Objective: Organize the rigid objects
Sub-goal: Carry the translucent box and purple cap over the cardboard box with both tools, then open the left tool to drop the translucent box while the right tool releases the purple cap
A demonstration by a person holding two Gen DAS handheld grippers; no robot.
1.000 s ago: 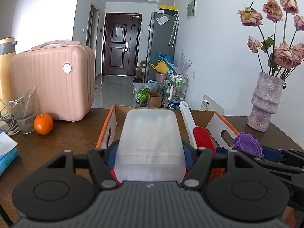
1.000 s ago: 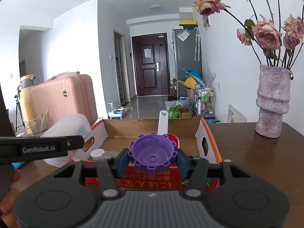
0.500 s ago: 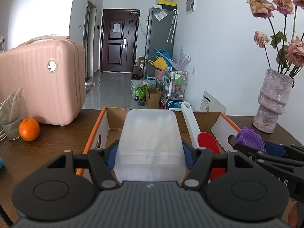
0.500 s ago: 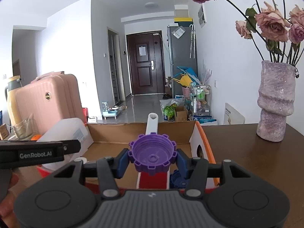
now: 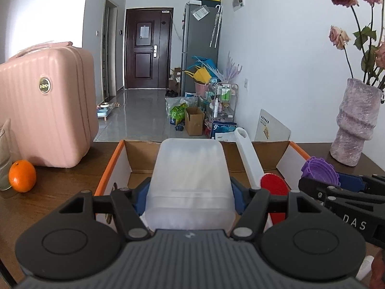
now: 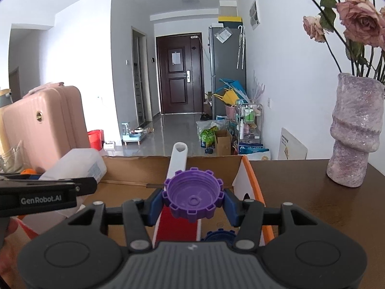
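Translucent plastic container (image 5: pixel 190 180), frosted white with rounded corners, is sitting clamped between the blue pads of the left gripper (image 5: pixel 190 193), which is closing on its two sides and holding it above the near end of an open cardboard box (image 5: pixel 113 166). That box, with orange edges and white outer walls, is resting on a dark wooden table (image 5: pixel 60 192).

To the right, the right gripper (image 6: pixel 193 201) is pinching a purple notched bottle cap (image 6: pixel 192 196) between its own blue pads, open side tilted toward the camera, and is holding it over the right half of the same box. In the left wrist view this cap (image 5: pixel 320 171) is showing at the right edge, just beyond the box wall.

Inside the box, a long white handle (image 6: pixel 179 159) is leaning up against the far wall, joined to a flat red piece (image 5: pixel 274 185) lying lower down. A dark blue notched cap (image 6: pixel 217 234) is lying on the box floor beneath the right gripper.

On the table to the left, a pink ribbed suitcase (image 5: pixel 45 106) is standing upright, with an orange (image 5: pixel 22 179) beside it. On the right, a mottled purple vase (image 6: pixel 356 130) is holding dried pink roses (image 6: pixel 361 21). Beyond the table, a hallway is leading to a dark door (image 5: pixel 146 50).
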